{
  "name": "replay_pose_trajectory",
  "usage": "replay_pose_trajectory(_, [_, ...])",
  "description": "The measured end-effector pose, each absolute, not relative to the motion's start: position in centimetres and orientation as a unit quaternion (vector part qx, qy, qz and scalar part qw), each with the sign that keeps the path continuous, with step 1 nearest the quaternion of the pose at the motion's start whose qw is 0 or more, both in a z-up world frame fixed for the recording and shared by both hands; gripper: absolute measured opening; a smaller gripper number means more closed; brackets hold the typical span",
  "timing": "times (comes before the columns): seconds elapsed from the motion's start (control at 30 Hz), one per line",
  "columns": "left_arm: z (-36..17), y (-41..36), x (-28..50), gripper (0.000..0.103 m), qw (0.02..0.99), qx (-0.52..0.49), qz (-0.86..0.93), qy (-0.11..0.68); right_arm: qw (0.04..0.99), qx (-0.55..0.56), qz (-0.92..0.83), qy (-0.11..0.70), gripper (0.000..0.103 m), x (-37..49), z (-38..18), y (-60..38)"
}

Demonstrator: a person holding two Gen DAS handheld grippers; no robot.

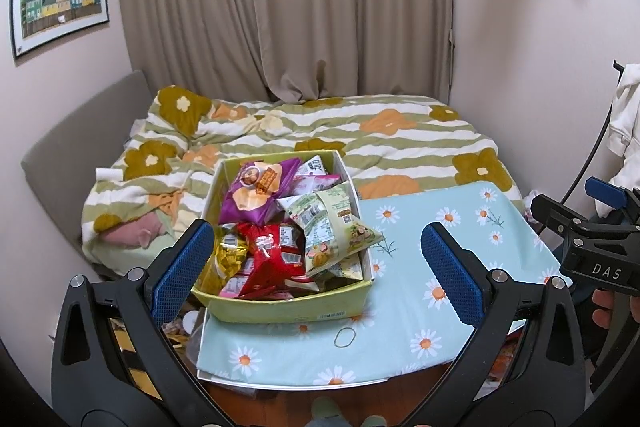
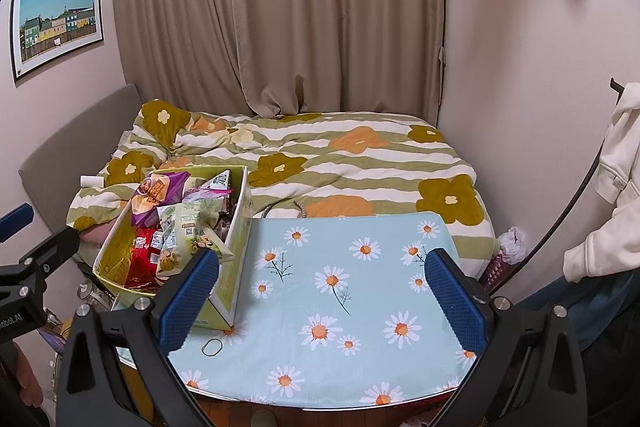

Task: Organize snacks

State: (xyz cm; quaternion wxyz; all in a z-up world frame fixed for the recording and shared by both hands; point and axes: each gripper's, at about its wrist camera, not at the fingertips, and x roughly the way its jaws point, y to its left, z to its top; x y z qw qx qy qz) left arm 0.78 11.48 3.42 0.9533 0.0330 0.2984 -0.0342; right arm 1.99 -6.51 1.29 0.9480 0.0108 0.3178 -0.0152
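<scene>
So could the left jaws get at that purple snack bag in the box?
Probably yes. The left gripper is open and empty, the yellow box has no lid, and the purple bag lies on top of the pile toward the far end.

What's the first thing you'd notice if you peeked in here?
A yellow-green box crammed with snack bags sits on the left of a daisy tablecloth, a purple bag on top at the back. Behind it lies a bed with a flowery striped quilt. Both grippers, left and right, hang open and empty.
</scene>
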Motion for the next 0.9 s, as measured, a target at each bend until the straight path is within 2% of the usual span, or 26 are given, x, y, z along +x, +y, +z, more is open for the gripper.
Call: replay_pose_trajectory(0.9, [3.36, 12.38, 0.43, 0.103, 0.954, 0.024, -0.035, 0.296, 0.948, 0.013, -0.015, 0.318, 0.103, 2.06, 0.95, -6.89])
